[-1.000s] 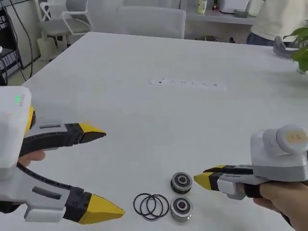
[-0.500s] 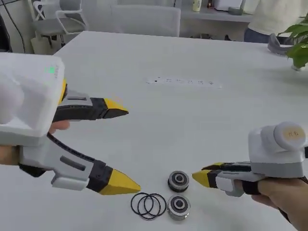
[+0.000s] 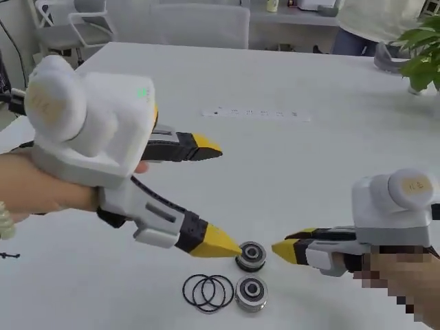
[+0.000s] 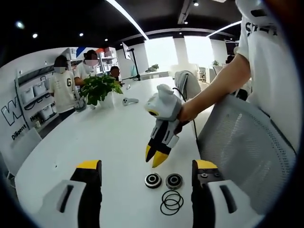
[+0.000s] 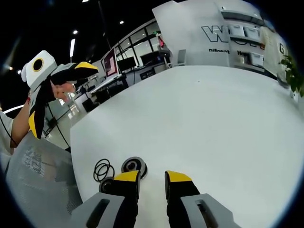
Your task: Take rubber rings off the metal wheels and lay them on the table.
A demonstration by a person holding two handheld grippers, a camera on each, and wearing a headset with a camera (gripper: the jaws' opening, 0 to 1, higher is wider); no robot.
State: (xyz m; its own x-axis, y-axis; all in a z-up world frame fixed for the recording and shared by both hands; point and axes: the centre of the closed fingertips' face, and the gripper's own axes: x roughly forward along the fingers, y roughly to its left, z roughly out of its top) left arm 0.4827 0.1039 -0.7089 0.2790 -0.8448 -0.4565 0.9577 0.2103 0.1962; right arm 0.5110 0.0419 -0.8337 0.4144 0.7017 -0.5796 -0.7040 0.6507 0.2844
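Your left gripper (image 3: 218, 196) had its jaws spread wide and empty, lower tip right up against a metal wheel (image 3: 251, 254). Your right gripper (image 3: 283, 249) faced it with jaws only a narrow gap apart, gripping nothing, tips just beside that same wheel. Out past those tips, on your near side, the second wheel (image 3: 251, 292) sat just beside the first, and the rubber rings (image 3: 208, 291) lay overlapped flat on the table (image 3: 309, 172) right next to it.

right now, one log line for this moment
left gripper open, jaw tip by far wheel | right gripper slightly open, empty | three loose rings beside near wheel
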